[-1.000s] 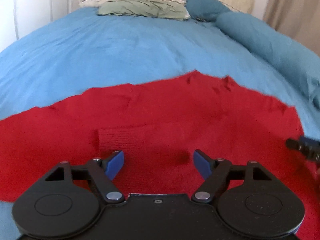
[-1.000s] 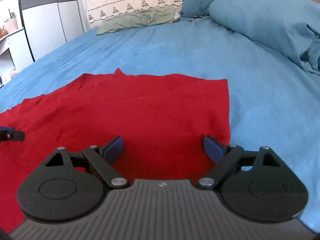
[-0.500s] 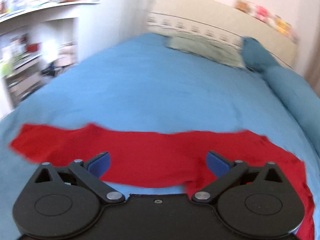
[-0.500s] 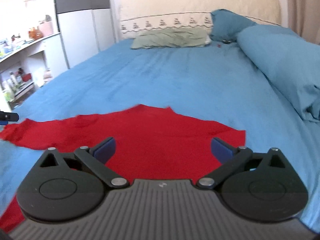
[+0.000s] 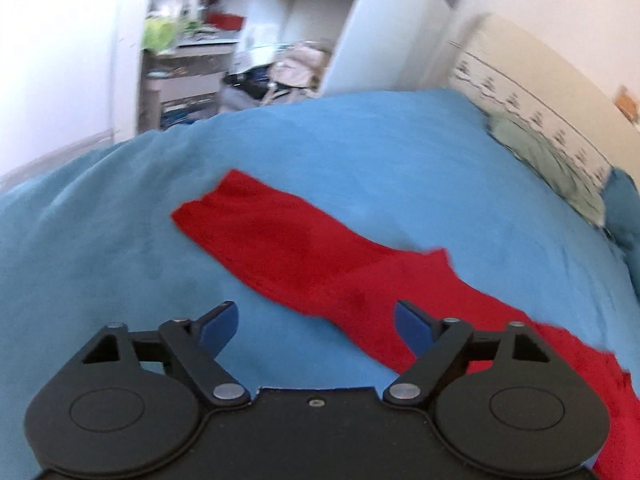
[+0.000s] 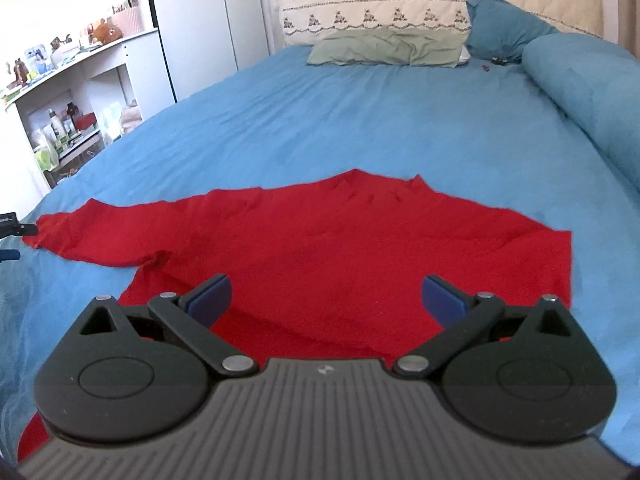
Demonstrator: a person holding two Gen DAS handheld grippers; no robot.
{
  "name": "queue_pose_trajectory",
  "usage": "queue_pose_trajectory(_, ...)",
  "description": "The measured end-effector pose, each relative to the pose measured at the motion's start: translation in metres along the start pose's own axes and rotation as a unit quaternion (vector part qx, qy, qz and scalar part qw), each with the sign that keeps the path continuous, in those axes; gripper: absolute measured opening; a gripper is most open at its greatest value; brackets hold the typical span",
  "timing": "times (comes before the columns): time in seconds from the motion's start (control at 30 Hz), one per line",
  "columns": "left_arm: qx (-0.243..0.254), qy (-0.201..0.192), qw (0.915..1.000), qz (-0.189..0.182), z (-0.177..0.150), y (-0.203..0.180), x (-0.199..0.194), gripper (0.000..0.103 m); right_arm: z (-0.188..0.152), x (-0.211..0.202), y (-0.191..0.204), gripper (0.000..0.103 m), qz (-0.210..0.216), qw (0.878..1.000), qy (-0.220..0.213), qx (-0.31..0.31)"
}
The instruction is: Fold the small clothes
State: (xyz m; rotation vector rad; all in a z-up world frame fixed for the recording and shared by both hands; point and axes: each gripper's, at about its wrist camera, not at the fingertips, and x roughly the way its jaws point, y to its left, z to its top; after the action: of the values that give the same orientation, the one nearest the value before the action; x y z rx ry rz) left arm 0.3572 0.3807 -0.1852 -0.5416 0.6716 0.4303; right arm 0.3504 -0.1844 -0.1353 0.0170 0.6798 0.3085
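A red long-sleeved top (image 6: pixel 340 248) lies flat on the blue bed cover, body in the middle, one sleeve (image 6: pixel 104 232) stretched out to the left. In the left wrist view that sleeve (image 5: pixel 280 248) runs diagonally from its cuff at upper left down to the right. My left gripper (image 5: pixel 316 320) hovers just short of the sleeve, its jaws closing from wide apart with nothing between them. Its tips (image 6: pixel 10 236) show at the left edge of the right wrist view, beside the cuff. My right gripper (image 6: pixel 326 294) hangs open above the top's lower body, empty.
The blue bed cover (image 6: pixel 360 120) reaches back to a green pillow (image 6: pixel 384 46), a blue pillow (image 6: pixel 504 34) and a cream headboard. A rolled blue duvet (image 6: pixel 592 92) lines the right side. White shelves with bottles (image 6: pixel 60 120) stand off the bed's left edge.
My left gripper has swung left from over the top's body to the outstretched sleeve, rolling as it went. My right gripper has risen and drawn back, so more of the top shows.
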Motion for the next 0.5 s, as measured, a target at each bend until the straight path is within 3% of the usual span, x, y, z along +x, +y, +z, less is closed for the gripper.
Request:
queue_pose_trajectory(0.17,-0.049,-0.018,0.9986,0.005,0.006,0.02,0.022,0.075,-0.008,0.016,-0.003,0.103,-0.003,1.0,0.005,0.006)
queue_pose_trajectory(0.23,-0.043,-0.028,0.9985,0.017,0.01,0.02,0.027,0.066,-0.012,0.022,-0.004,0.103,-0.008,1.0,0.009,0.004)
queue_pose_trajectory(0.37,-0.01,-0.029,0.9974,0.065,0.014,0.013,0.037,0.006,-0.018,0.029,-0.009,0.103,-0.013,1.0,0.013,-0.003)
queue_pose_trajectory(0.5,0.007,-0.039,0.9972,0.063,0.017,0.002,0.027,0.005,-0.024,0.033,-0.016,0.103,-0.018,1.0,0.015,0.004)
